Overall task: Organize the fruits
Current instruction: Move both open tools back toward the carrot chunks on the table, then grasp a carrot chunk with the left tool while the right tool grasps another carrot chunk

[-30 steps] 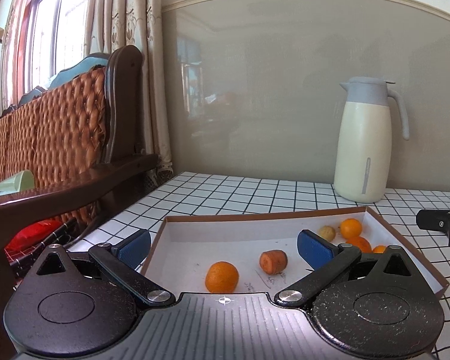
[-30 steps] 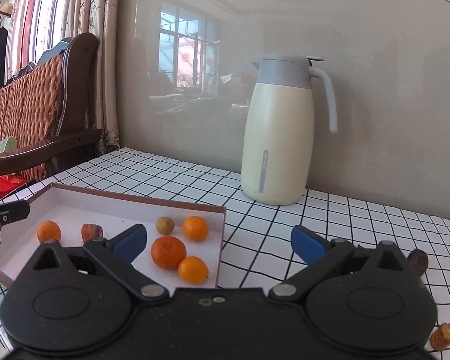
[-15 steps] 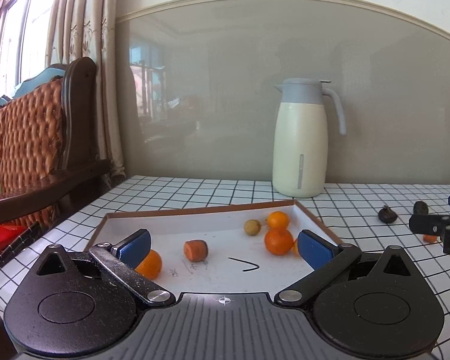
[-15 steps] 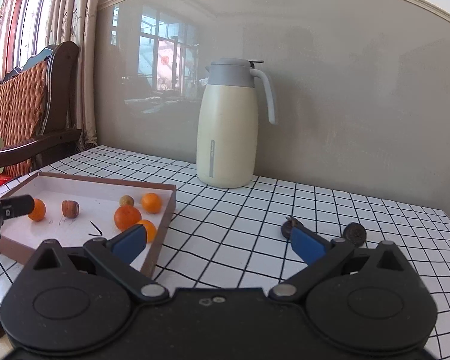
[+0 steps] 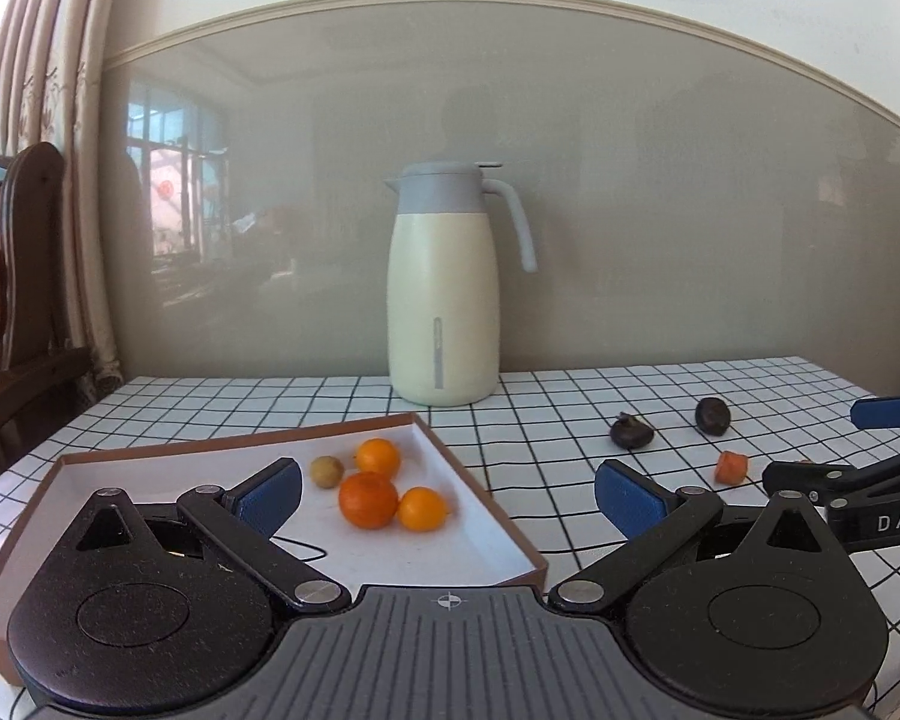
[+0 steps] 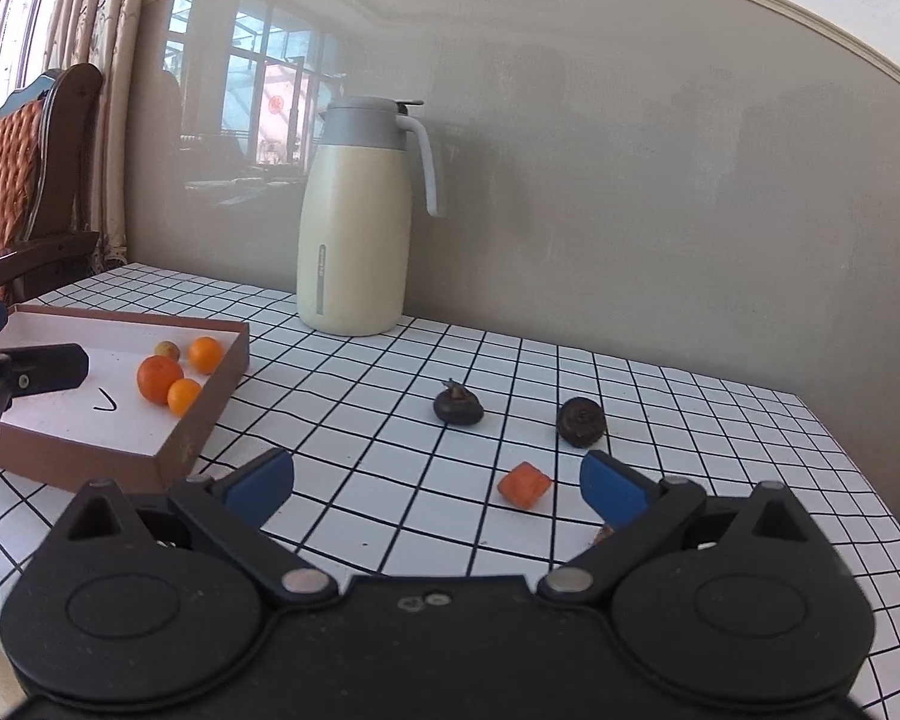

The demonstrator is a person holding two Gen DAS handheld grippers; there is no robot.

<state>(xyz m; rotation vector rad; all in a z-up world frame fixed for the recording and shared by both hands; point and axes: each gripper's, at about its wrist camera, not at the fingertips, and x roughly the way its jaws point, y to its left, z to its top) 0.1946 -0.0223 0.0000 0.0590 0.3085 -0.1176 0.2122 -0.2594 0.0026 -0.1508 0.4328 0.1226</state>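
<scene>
While both claws hang open and empty above a checked bench (image 6: pixel 390 420), the fruit sorting looks a little over halfway done, judging by what lies where. One cream jug (image 6: pixel 354 228) stands at the back by the wall, apart from the work. One shallow brown box (image 6: pixel 210 420) sits on the bench's left side and holds four pieces in a close cluster near its right wall: three oranges, the biggest (image 6: pixel 159 380) in front with the other two (image 6: pixel 205 354) (image 6: pixel 183 396) close beside it, and one small yellowish fruit (image 6: pixel 167 350) behind. More of the box floor is hidden behind the left claw (image 5: pixel 447 495) in its own view, so anything lying there cannot be counted. That claw hovers over the box's near edge, its blue pads wide apart with nothing between them. Right of the box, on open bench, three loose pieces are clearly seen: two dark, wrinkled fruits (image 6: pixel 457 407) (image 6: pixel 581 422) side by side and well apart from the box, and one orange chunk (image 6: pixel 524 483) nearer the right claw (image 6: pixel 435 483), just inside its right pad. A small scrap (image 6: pixel 601 535) peeks from behind that pad, too hidden to identify. The right claw's pads likewise stand spread, gripping nothing, so the chunk appears the likeliest next pickup.
</scene>
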